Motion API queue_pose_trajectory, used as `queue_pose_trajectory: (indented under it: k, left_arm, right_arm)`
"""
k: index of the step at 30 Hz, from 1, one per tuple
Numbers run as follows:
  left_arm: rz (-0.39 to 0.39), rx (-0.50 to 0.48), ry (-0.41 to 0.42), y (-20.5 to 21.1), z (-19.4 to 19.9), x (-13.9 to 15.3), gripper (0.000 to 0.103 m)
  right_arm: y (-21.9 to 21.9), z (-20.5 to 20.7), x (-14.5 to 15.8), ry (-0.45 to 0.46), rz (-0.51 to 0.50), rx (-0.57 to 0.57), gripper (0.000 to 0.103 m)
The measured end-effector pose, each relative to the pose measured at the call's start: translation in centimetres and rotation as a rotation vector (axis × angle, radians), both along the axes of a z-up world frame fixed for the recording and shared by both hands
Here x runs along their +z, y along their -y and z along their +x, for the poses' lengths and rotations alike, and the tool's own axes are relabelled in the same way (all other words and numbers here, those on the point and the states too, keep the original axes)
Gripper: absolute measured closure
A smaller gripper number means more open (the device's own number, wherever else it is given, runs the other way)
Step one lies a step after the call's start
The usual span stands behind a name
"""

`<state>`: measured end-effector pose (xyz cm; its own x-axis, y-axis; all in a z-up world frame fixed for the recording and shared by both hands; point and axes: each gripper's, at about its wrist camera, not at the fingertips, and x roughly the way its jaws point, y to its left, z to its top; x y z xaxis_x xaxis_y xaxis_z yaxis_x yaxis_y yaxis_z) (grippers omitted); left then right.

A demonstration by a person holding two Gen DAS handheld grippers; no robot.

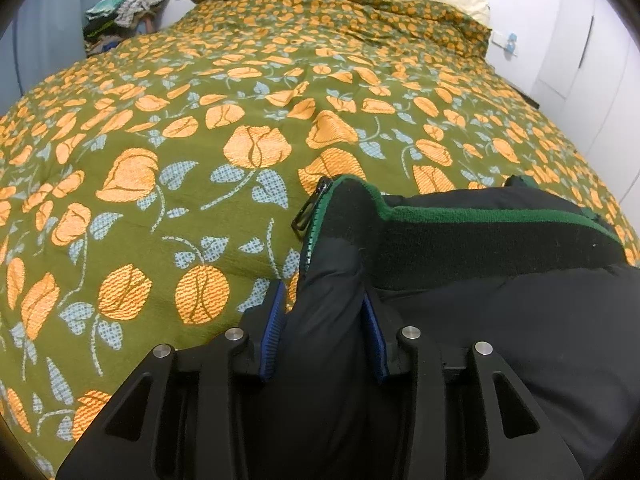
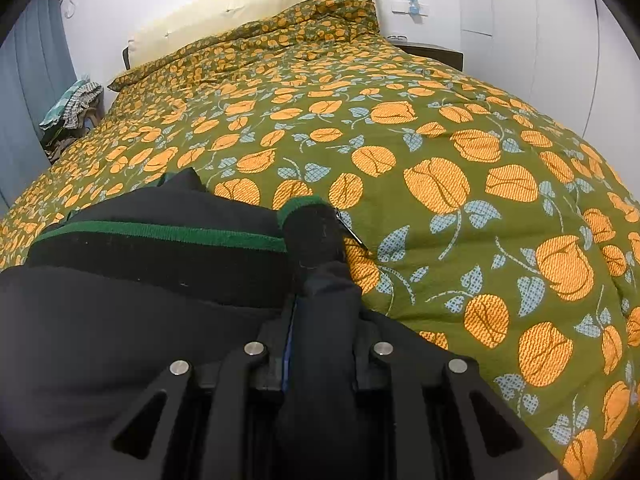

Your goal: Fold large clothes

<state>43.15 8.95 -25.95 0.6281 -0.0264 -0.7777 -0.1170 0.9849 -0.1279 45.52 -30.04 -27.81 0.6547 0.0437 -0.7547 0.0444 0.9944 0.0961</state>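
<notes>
Left wrist view gives us the jacket, black with a green-edged collar, lying at the near edge of the bed with its collar end toward the pillows. A fold of its front by the zipper runs up between the fingers of our left gripper; the blue pads sit at either side of the cloth, and we cannot tell whether they press it or only flank it. From the right wrist we see the other collar corner, a zipper pull dangling just beside it. Our right gripper is clenched on the bunched jacket front below that corner, jaws narrow with the fabric packed between them. Under the jacket spreads a green bedspread printed with orange flowers. Pale pillows lie along the head of the bed against a white wall. A heap of clothes sits at the bed's far left corner, beside a blue curtain.
</notes>
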Motion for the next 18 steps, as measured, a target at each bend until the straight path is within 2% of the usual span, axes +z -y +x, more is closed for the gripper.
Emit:
queue_pose_trajectory:
  k: [2, 4, 6, 8, 10, 11, 13, 16, 18]
  left_arm:
    - [0.022, 0.006, -0.009, 0.2, 0.1, 0.3, 0.056]
    - [0.04, 0.024, -0.022, 0.1, -0.1, 0.7, 0.041]
    - [0.029, 0.041, -0.055, -0.5, -0.3, 1.1, 0.034]
    - [0.004, 0.031, -0.089, -1.0, -0.8, 2.7, 0.034]
    - [-0.024, 0.011, -0.055, -1.0, -2.1, 4.8, 0.034]
    - [-0.049, -0.014, -0.014, -0.7, -3.2, 6.7, 0.034]
    - [-0.066, -0.057, 0.043, 0.5, -4.7, 9.4, 0.03]
    - [-0.08, -0.172, 0.121, 4.2, -6.4, 12.9, 0.021]
    - [-0.085, -0.254, 0.137, 7.3, -6.4, 14.0, 0.015]
  right_arm:
    - [0.1, -0.1, 0.1, 0.0, 0.005, 0.001, 0.082]
    - [0.3, -0.1, 0.3, -0.002, 0.015, 0.0, 0.082]
    - [0.5, -0.1, 0.6, -0.008, 0.027, 0.004, 0.081]
    - [0.7, 0.0, 1.1, -0.028, 0.032, 0.011, 0.077]
    - [1.0, 0.0, 2.1, -0.058, 0.039, 0.009, 0.061]
    - [1.6, -0.4, 3.0, -0.064, 0.074, 0.01, 0.052]
    - [2.7, -1.6, 4.9, -0.031, 0.138, 0.015, 0.051]
    - [3.5, -4.4, 8.2, 0.042, 0.138, 0.036, 0.049]
    - [3.5, -6.5, 9.8, 0.078, 0.136, 0.065, 0.049]
